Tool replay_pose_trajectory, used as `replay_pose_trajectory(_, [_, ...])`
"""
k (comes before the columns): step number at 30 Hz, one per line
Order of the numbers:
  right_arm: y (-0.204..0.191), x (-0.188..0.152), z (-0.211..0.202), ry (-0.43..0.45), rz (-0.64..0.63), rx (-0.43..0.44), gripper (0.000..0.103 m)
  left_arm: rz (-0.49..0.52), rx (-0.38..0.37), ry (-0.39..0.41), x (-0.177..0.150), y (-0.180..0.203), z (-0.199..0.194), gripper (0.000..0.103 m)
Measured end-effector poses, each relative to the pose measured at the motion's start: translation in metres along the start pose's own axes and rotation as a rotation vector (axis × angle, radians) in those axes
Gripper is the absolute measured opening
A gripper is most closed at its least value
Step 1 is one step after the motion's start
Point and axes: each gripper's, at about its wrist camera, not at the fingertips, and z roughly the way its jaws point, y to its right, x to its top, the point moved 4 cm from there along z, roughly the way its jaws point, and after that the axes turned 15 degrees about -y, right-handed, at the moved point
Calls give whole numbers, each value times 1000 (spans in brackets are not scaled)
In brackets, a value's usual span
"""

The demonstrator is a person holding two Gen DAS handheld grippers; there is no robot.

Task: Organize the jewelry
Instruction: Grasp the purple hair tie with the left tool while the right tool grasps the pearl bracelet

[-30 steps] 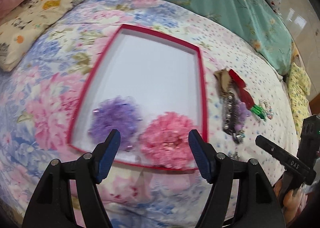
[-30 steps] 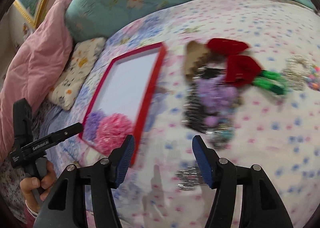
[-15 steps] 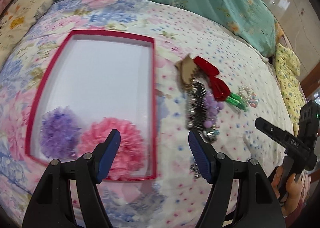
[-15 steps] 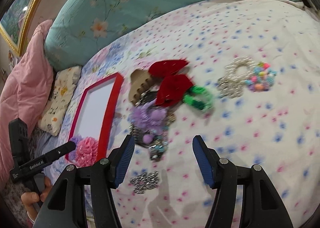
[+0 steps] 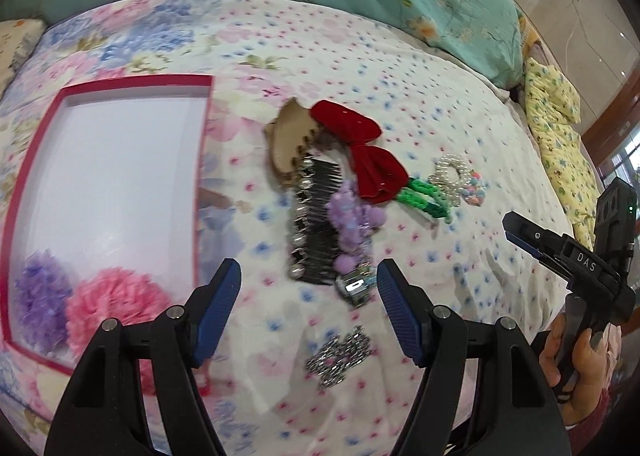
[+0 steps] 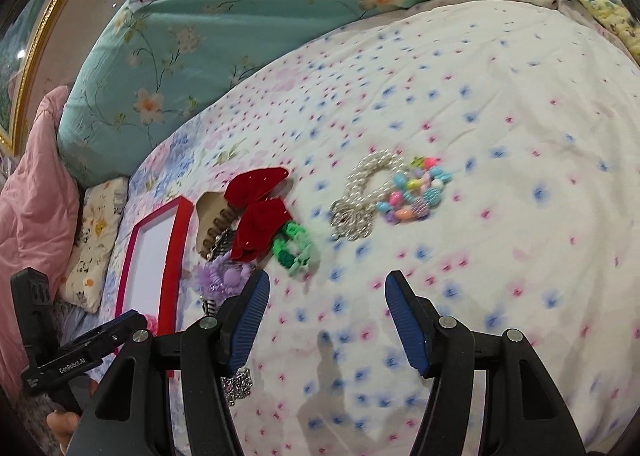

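Left wrist view: red-rimmed tray (image 5: pixel 120 80) holds a purple pom-pom (image 5: pixel 40 296) and pink pom-pom (image 5: pixel 116 304); remaining jewelry pile (image 5: pixel 340 192) lies beside it on the bedspread (image 5: pixel 400 76). Left gripper (image 5: pixel 309 314) and right gripper (image 6: pixel 327 326) gape apart, holding nothing.

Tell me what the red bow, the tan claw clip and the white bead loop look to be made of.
Red bow: probably velvet or flocked fabric, with a matte, soft-looking nap. Tan claw clip: likely hard plastic, with a smooth surface and moulded teeth. White bead loop: seemingly faux pearls, round with a glossy sheen; blur leaves glass or plastic open.
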Motion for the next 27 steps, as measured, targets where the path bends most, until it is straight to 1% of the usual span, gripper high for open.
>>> replay_pose_trajectory(6, [13,7,2,-1,18,-20,62,28,-3,-12,11,15,17,70])
replay_pose_trajectory(9, [22,14,3,-1,33,-45,62,29,-14,-21,16,19,26,70])
replay_pose_trajectory(15, [32,43,16,-9,38,-120,62,49,-24,-20,29,28,42,70])
replay_pose_trajectory(19, [21,64,27,-16,-18,-156,61,74,-29,-38,37,34,55,55])
replay_pose_trajectory(21, [16,75,36,-20,-53,-188,61,79,-34,-47,40,36,60,54])
replay_pose_trajectory(23, [14,84,49,-50,-77,-218,61,82,-39,-58,41,37,66,51])
replay_pose_trajectory(24, [17,88,58,-74,-83,-245,59,82,-43,-66,42,37,69,45])
replay_pose_trajectory(25, [19,89,65,-92,-88,-269,56,83,-48,-71,42,37,71,38])
replay_pose_trajectory(26, [19,91,69,-94,-102,-300,56,84,-55,-75,42,37,73,33])
replay_pose_trajectory(27, [19,91,70,-91,-116,-333,52,85,-66,-75,42,37,74,27])
